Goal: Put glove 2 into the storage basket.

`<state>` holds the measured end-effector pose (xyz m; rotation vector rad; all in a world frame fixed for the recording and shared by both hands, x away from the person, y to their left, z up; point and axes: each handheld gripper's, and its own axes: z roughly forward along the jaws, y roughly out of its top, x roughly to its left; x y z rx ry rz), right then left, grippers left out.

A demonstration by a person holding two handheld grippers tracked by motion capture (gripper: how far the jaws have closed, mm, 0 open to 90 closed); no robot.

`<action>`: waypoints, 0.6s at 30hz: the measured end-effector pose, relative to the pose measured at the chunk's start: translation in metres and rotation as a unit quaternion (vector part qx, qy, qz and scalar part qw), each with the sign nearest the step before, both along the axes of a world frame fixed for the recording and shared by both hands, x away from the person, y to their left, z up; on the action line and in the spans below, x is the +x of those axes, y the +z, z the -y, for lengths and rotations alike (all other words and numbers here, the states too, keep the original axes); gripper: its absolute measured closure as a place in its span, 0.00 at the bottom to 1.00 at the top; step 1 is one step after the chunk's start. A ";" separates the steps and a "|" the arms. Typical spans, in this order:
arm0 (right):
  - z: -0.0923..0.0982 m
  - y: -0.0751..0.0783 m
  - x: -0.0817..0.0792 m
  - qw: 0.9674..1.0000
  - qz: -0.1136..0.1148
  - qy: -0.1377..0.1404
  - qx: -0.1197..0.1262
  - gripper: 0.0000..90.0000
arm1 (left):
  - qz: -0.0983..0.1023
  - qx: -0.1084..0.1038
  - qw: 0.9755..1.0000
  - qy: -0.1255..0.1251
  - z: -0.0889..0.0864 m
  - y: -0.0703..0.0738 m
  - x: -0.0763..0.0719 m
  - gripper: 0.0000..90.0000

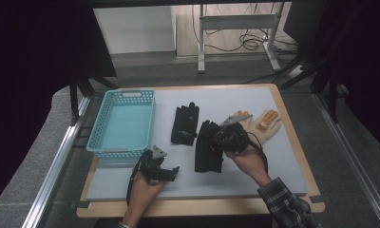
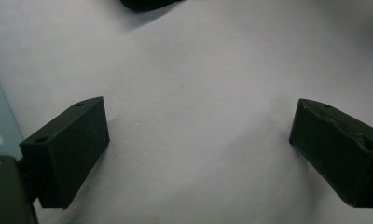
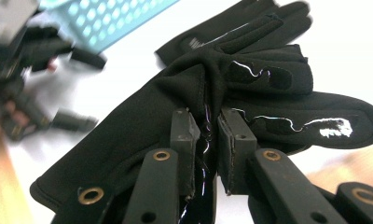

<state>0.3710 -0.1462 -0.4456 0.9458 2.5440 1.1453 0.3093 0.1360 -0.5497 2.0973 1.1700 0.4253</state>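
Black glove (image 3: 189,107) sits pinched in a fold between the nearly closed jaws of the right gripper (image 3: 207,154), at the centre of the high view on the grey mat (image 1: 273,156). Left gripper (image 1: 162,170), lower left near the blue basket (image 1: 124,121), stands wide open, holding nothing.

Legible text: none. Black glove (image 3: 212,98), back of cuff: small pale printed mark, too blurred to read. Silvery streaks on its fingers: grip print, no lettering.
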 end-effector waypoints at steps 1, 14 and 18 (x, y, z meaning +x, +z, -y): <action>0.000 0.000 0.000 1.000 0.000 0.000 0.000 0.84 | 0.000 0.000 1.000 0.000 0.000 0.000 0.000 0.05; -0.002 -0.059 -0.029 0.999 -0.019 0.023 -0.019 0.67 | 0.000 -0.001 1.000 0.002 0.000 0.000 0.000 0.05; 0.008 -0.048 -0.025 1.000 -0.005 0.013 -0.013 0.57 | -0.001 0.000 1.000 0.002 0.000 0.000 0.000 0.05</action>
